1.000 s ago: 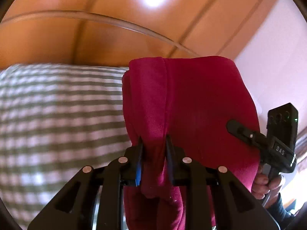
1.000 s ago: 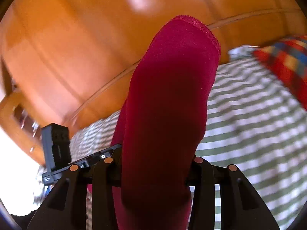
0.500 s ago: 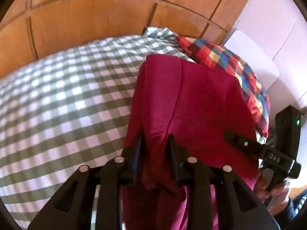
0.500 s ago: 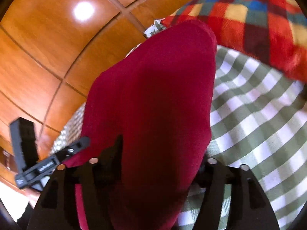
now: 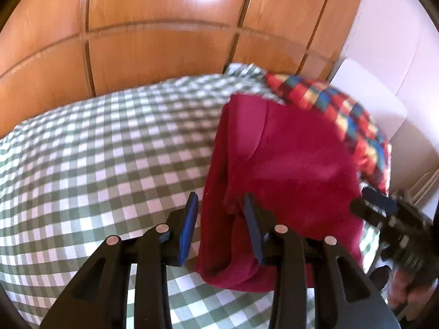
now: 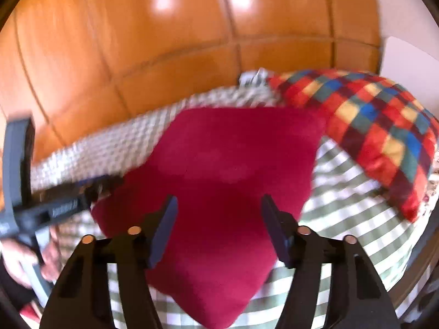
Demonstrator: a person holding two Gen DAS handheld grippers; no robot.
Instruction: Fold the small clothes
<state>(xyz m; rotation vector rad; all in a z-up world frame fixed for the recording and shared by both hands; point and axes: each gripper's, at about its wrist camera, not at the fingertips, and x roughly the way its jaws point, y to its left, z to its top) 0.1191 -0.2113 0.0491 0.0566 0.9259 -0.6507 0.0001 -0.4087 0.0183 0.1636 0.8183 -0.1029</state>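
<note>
The red garment [image 5: 288, 170] is laid on the green checked bed cover [image 5: 104, 148], just beside the multicoloured checked pillow [image 6: 384, 126]. The left tool [image 5: 222, 219] is seen with its jaws apart; cloth lies between them, but it is not pinched. The right tool [image 6: 219, 224] is also spread wide, with the garment under it and not gripped. The pictures are blurred, so it cannot be told whether the cloth is touched by any pad. If the tools are pulled back carelessly, the loose fold near the left tool could be caught and dragged open. The far edge could also be pushed against the pillow and wrinkled.
</note>
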